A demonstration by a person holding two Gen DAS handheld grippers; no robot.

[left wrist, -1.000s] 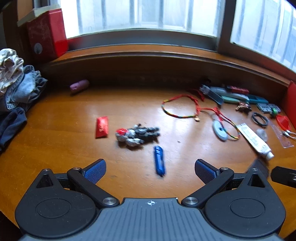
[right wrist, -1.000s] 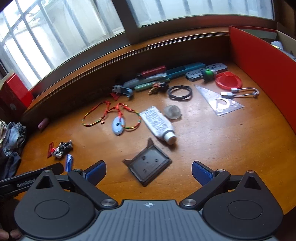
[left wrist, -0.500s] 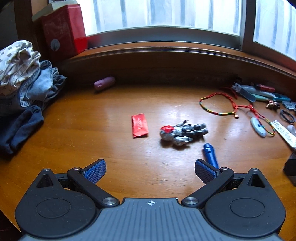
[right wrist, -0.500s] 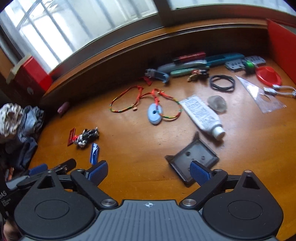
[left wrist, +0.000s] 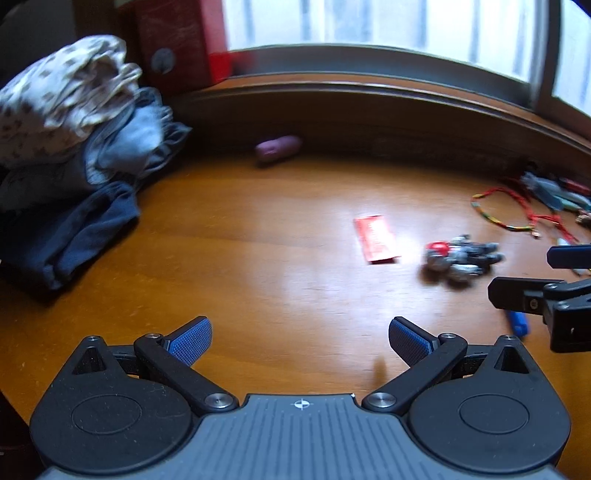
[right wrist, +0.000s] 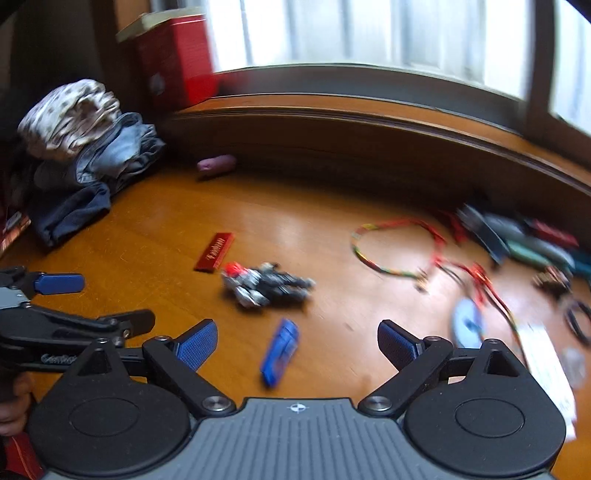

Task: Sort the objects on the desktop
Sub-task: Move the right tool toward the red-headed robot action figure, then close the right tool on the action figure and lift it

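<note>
Daylight poured in from the window [left wrist: 369, 26] at the back and blew it out to white; a glare patch sat on the table [left wrist: 295, 280]; both views were smeared with motion blur, worst on the right side; fisheye bent the sill [right wrist: 369, 107]; the left corners stayed dim.

One toy robot [right wrist: 264, 284], one blue stick [right wrist: 279, 351], one red packet [right wrist: 214, 252], perhaps two bracelets [right wrist: 399, 251]

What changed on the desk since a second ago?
Only the tongs moved. Both swung left: the right tongs left the grey tray and tube and now sit open over the blue stick, near the toy robot. The left tongs, also open, now face bare wood toward the clothes pile. Nothing was grabbed; the red packet and everything else lie where they were.
</note>
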